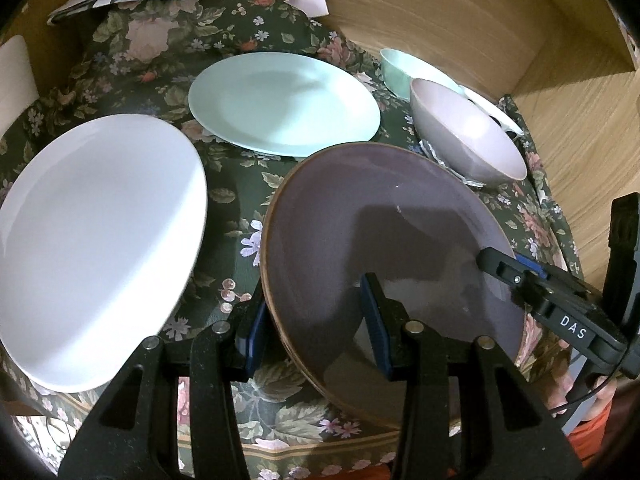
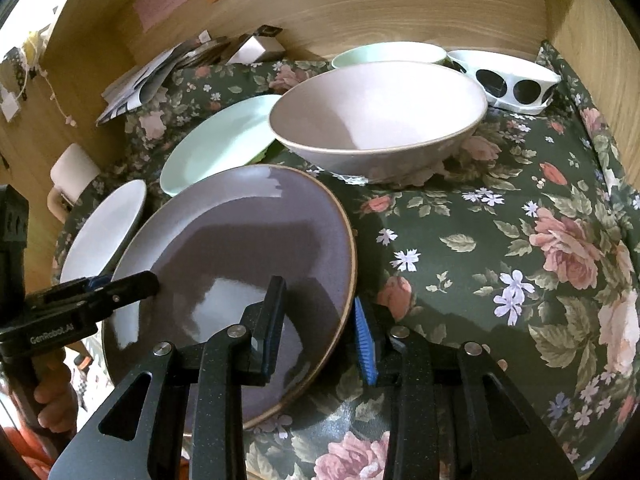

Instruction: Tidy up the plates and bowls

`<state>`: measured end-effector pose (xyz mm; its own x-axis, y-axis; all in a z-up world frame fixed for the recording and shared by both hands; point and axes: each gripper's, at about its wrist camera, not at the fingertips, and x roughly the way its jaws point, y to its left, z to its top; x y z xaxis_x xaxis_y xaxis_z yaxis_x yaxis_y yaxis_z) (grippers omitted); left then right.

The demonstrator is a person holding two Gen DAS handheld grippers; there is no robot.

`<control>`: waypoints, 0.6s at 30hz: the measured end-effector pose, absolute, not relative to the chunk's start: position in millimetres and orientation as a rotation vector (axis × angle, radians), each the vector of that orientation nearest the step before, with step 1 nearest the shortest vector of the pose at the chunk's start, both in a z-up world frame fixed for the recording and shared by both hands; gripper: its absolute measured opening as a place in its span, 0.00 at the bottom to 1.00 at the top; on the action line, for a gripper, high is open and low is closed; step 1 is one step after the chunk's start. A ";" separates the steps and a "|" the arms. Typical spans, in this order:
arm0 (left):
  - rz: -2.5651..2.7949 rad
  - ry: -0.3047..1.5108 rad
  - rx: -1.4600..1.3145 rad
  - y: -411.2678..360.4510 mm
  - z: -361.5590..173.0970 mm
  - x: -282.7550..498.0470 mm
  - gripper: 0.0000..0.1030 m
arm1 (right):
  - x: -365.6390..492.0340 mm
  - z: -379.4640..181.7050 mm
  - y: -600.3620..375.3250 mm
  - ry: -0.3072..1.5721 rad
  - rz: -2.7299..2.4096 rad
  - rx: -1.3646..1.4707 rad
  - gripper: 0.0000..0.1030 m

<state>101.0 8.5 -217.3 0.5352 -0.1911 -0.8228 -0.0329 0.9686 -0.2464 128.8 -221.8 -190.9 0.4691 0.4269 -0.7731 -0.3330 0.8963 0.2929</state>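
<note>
Purple-grey glazed stoneware, brown unglazed rim: the purple plate (image 1: 384, 248), round and shallow, sits at the near edge of the table, part of it seeming to reach past that edge. Both grippers straddle its rim from opposite sides. The left gripper (image 1: 316, 328) has one pad outside the rim and one over the plate's face; the right gripper (image 2: 320, 320) mirrors it on the other side. Pads sit close to the rim, but whether either pair is clenched on it or merely straddling, I cannot tell; plate looks slightly tilted, left side higher. Risk, as I judge it: glossy glaze and narrow pads make a poor purchase, so uneven lifting between the two hands could let the plate pivot and slip off the near edge. Sliding it could also drag the tablecloth (image 2: 500, 240), soft, rumpled, dark green with pink roses, and disturb the neighbours. Outward: a white plate (image 1: 100, 240) just beside it toward the left edge, smooth and glossy; a pale green plate (image 1: 284, 104) behind, matte; a pink bowl (image 2: 376, 112) toward the back right, deep, thin-lipped, resting on crinkled foil; a green bowl (image 2: 390, 54) behind that. Wood-grain walls enclose the back corners.
</note>
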 end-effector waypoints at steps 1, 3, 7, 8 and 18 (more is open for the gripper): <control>-0.089 1.000 -0.239 8.7 -217.1 100.4 0.41 | 128.1 -190.1 -221.8 0.972 0.459 0.098 0.30; -0.077 0.986 -0.223 8.3 -215.1 98.7 0.44 | 125.1 -187.0 -221.6 0.954 0.447 0.078 0.30; -0.039 0.941 -0.185 9.8 -206.6 94.2 0.51 | 119.2 -177.4 -224.4 0.914 0.422 0.053 0.37; -0.034 0.928 -0.177 10.7 -203.4 92.7 0.51 | 117.7 -173.9 -225.2 0.903 0.421 0.052 0.38; 0.036 0.758 -0.125 27.0 -160.4 67.5 0.63 | 102.9 -138.2 -215.1 0.780 0.461 0.043 0.56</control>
<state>67.5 27.0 -160.4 0.7259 -0.0128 -0.6877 -0.0776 0.9919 -0.1004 102.9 -215.1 -138.2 0.6171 0.4159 -0.6680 -0.3844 0.9001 0.2053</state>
